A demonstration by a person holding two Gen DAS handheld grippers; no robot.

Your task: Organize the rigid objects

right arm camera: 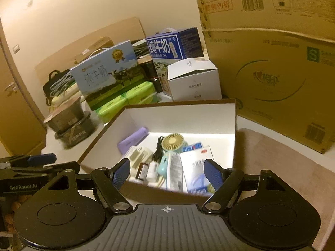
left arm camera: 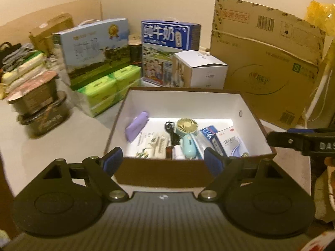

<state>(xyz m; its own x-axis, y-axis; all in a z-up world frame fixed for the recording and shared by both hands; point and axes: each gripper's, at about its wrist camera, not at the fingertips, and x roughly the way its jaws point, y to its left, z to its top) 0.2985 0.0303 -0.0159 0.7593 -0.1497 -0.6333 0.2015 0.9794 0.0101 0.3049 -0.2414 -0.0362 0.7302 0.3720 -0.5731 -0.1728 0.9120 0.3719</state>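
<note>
You are holding the left hand-held gripper [left arm camera: 164, 162] just short of the brown storage box [left arm camera: 159, 172], its blue pads spread wide with nothing between them. Your right hand-held gripper [right arm camera: 168, 172] is hovering at the same near wall of the box, likewise released and carrying nothing.

The box is sitting on the pale worktop [left arm camera: 62, 138], open at the top, white inside. Lying in it are a purple case [left arm camera: 136, 128] leaning against the left wall, a small yellow-green handheld fan [left arm camera: 187, 135] with a light blue handle near the middle, a black cable [left arm camera: 171, 131] just beside the fan, and white and blue medicine cartons [left arm camera: 229, 143] toward the right.

Behind the box, two milk cartons [left arm camera: 170, 41], green tissue packs [left arm camera: 108, 85] and a white cube box [left arm camera: 201, 69] are standing, with a large cardboard box [left arm camera: 268, 62] to the right.
</note>
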